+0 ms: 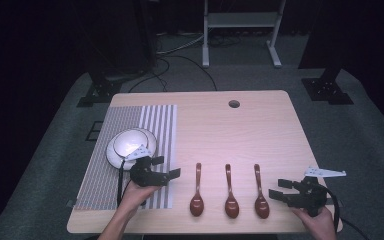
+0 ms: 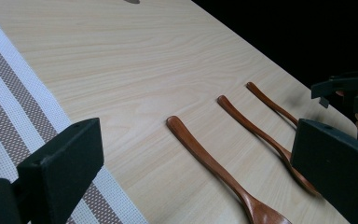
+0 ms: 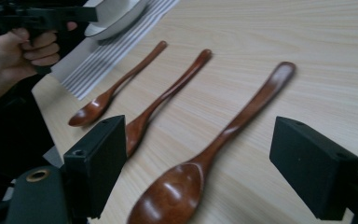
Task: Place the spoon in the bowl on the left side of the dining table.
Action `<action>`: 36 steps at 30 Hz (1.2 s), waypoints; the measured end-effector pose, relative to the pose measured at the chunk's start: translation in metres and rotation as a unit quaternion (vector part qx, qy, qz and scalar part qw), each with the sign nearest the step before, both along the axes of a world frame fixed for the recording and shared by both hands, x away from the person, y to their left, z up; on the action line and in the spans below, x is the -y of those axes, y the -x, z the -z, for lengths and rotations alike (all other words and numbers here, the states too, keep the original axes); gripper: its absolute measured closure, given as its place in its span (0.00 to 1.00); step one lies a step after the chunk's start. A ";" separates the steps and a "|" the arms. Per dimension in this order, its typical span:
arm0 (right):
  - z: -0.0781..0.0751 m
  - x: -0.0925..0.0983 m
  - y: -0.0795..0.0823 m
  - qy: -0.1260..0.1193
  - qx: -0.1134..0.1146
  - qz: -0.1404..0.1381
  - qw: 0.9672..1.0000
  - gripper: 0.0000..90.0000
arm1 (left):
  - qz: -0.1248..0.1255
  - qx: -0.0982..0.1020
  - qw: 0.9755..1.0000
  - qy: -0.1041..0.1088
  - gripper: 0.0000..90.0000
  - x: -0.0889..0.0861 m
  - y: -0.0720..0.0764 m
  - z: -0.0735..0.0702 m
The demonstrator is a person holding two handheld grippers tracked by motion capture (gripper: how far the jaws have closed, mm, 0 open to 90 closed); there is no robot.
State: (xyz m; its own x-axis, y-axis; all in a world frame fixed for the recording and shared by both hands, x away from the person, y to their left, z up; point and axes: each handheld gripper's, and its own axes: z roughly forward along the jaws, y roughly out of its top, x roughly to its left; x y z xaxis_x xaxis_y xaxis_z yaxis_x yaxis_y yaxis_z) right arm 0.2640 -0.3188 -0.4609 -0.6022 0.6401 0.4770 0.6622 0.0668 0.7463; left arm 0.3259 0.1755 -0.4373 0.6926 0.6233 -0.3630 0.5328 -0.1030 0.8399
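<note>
Both hand-held grippers hover low over a pale wooden surface (image 1: pixel 260 130), jaws spread wide apart and holding nothing. Left hand-held gripper (image 1: pixel 169 174) sits at the right edge of a striped placemat (image 1: pixel 130 125), just in front of a white bowl (image 1: pixel 130 145) resting on that mat. Three dark wooden spoons lie in a row to the right of the placemat, handles pointing away from the person, bowls nearest: the left spoon (image 1: pixel 197 192), the middle spoon (image 1: pixel 230 194), and the right spoon (image 1: pixel 260 194). Right hand-held gripper (image 1: pixel 279 195) waits just beside the right spoon, not touching it, with that spoon's bowl lying between its jaws in the right gripper view. Each spoon looks light, rigid and glossy, likely slippery; the thin handle near the neck seems the surest place to pinch
</note>
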 end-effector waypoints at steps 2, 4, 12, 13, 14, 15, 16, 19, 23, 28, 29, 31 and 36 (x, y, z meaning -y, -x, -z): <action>0.000 -0.003 -0.001 -0.005 0.000 -0.007 1.000 0.19 | 0.000 -0.002 1.000 0.003 0.02 0.000 0.000 0.000; -0.002 -0.013 -0.003 -0.003 0.001 -0.029 1.000 0.20 | -0.003 -0.006 1.000 0.005 0.02 -0.001 -0.002 0.002; -0.012 -0.054 -0.014 0.003 0.004 -0.097 0.995 0.23 | -0.004 -0.013 1.000 0.004 0.02 0.001 -0.005 0.005; -0.014 -0.059 -0.015 0.004 0.003 -0.104 0.995 0.23 | -0.003 -0.015 1.000 0.003 0.02 0.001 -0.005 0.006; -0.015 -0.063 -0.017 0.004 0.004 -0.110 0.994 0.24 | -0.002 -0.016 1.000 0.002 0.02 0.001 -0.006 0.007; -0.015 -0.063 -0.017 0.004 0.004 -0.110 0.994 0.24 | -0.002 -0.016 1.000 0.002 0.02 0.001 -0.006 0.007; -0.019 -0.074 -0.021 0.006 0.004 -0.127 0.992 0.24 | -0.002 -0.018 1.000 0.003 0.02 0.001 -0.006 0.008; -0.023 -0.088 -0.025 0.011 -0.002 -0.149 0.989 0.25 | -0.002 -0.019 1.000 0.004 0.02 0.000 -0.007 0.009; -0.028 -0.111 -0.030 0.024 -0.006 -0.181 0.983 0.28 | -0.005 -0.027 1.000 0.006 0.02 -0.001 -0.012 0.012; -0.032 -0.141 -0.033 0.041 -0.010 -0.223 0.974 0.37 | -0.011 -0.033 0.999 0.012 0.02 -0.003 -0.014 0.014; -0.032 -0.141 -0.033 0.041 -0.010 -0.223 0.974 0.37 | -0.011 -0.033 0.999 0.012 0.02 -0.003 -0.014 0.014; -0.034 -0.156 -0.032 0.053 -0.015 -0.246 0.968 0.45 | -0.012 -0.036 0.999 0.015 0.02 -0.002 -0.013 0.013; -0.034 -0.180 -0.031 0.083 -0.024 -0.276 0.957 0.57 | -0.011 -0.035 0.999 0.016 0.02 0.000 -0.013 0.013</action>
